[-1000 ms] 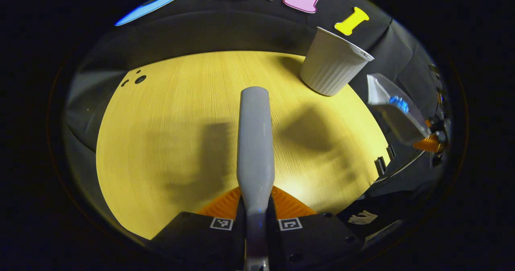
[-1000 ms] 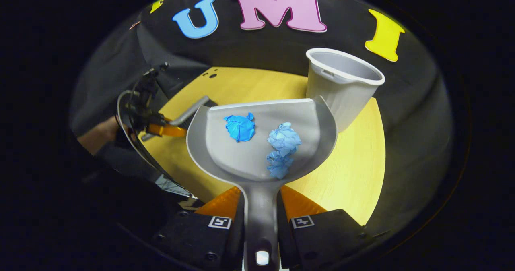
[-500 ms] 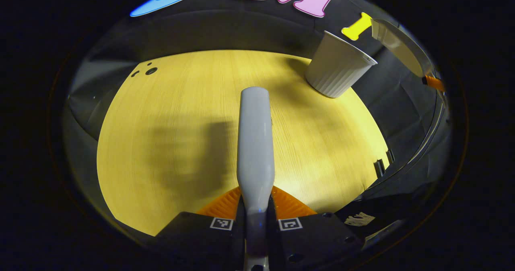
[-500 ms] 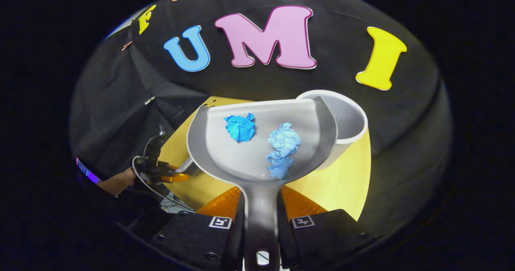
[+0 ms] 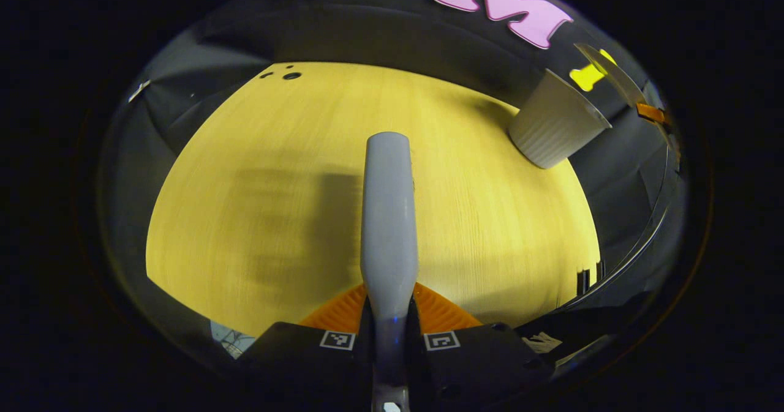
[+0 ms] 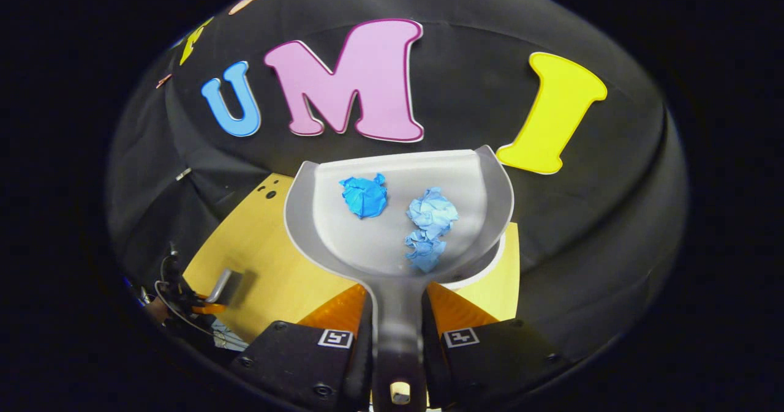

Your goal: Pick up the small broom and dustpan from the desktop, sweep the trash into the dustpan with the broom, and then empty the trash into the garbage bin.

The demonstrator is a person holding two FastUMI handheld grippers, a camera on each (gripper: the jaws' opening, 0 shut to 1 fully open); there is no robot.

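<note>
Change since the earlier frames: the dustpan [image 6: 398, 216] had been carried higher and farther forward by the right hand-held gripper [image 6: 397, 314], so that the garbage bin [image 6: 484, 265] was almost wholly covered by it; in the left gripper view the garbage bin [image 5: 554, 124] had drifted farther to the upper right.

Right hand-held gripper: it was clenched on the dustpan's handle, with a finger pressed against each side of it, at the bottom of the right gripper view.

Dustpan: it was held out ahead of the right hand-held gripper, open face up. In the left gripper view its edge [image 5: 606, 72] was seen far to the upper right, above the bin.

Trash: a bright blue paper ball [image 6: 364, 196] lay in the pan ahead and slightly left of the fingers, and a pale blue crumpled wad [image 6: 430, 225] lay just right of it, nearer the handle. The two were apart.

Garbage bin: only a strip of its white rim was seen under the pan's right near edge. It stood on the yellow surface [image 6: 269, 265].

Left hand-held gripper: it was clenched on the small broom's grey handle [image 5: 387, 210], which ran straight ahead from between its fingers [image 5: 389, 320] above the surface [image 5: 257, 185]. The bristles could not be seen. In the right gripper view this hand-held gripper [image 6: 205, 305] was seen far off to the lower left, with the handle [image 6: 222, 284] held over the surface's near corner.
</note>
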